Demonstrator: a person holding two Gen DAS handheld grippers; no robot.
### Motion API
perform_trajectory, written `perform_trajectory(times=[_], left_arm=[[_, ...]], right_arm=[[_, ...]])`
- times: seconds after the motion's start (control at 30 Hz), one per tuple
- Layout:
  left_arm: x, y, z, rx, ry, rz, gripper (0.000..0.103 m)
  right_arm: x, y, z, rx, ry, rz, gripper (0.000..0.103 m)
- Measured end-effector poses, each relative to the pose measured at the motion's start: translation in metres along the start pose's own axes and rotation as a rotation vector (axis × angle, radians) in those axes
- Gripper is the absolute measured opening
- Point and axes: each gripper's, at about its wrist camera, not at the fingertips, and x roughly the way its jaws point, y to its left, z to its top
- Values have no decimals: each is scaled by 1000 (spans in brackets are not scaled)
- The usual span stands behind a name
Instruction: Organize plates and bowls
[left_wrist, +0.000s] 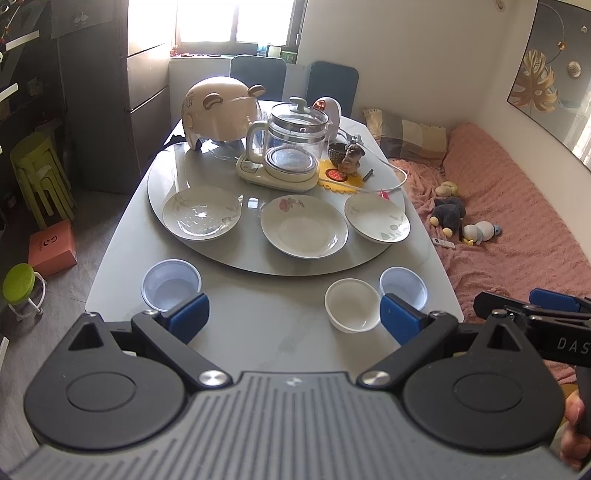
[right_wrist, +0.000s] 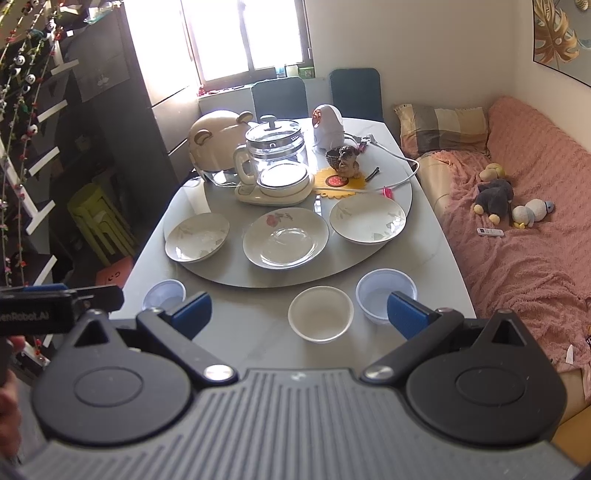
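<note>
Three patterned plates lie side by side on the round turntable: a left plate, a middle plate with a pink flower, and a right plate. On the table in front stand a clear bluish bowl at left, a white bowl and a second clear bowl at right. My left gripper is open and empty above the table's near edge. My right gripper is open and empty, the white bowl between its fingers in view.
At the back of the turntable stand a glass kettle on its base, a bear-shaped cover, a white appliance and a small figurine with a cable. A pink-covered sofa lies right; green stools stand left.
</note>
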Motion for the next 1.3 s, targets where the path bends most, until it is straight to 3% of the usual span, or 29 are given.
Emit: perform_trajectory(times=[1.3], left_arm=[[8, 16, -6, 35, -3, -33, 100]], right_arm=[[-7, 9, -12, 59, -49, -49, 103]])
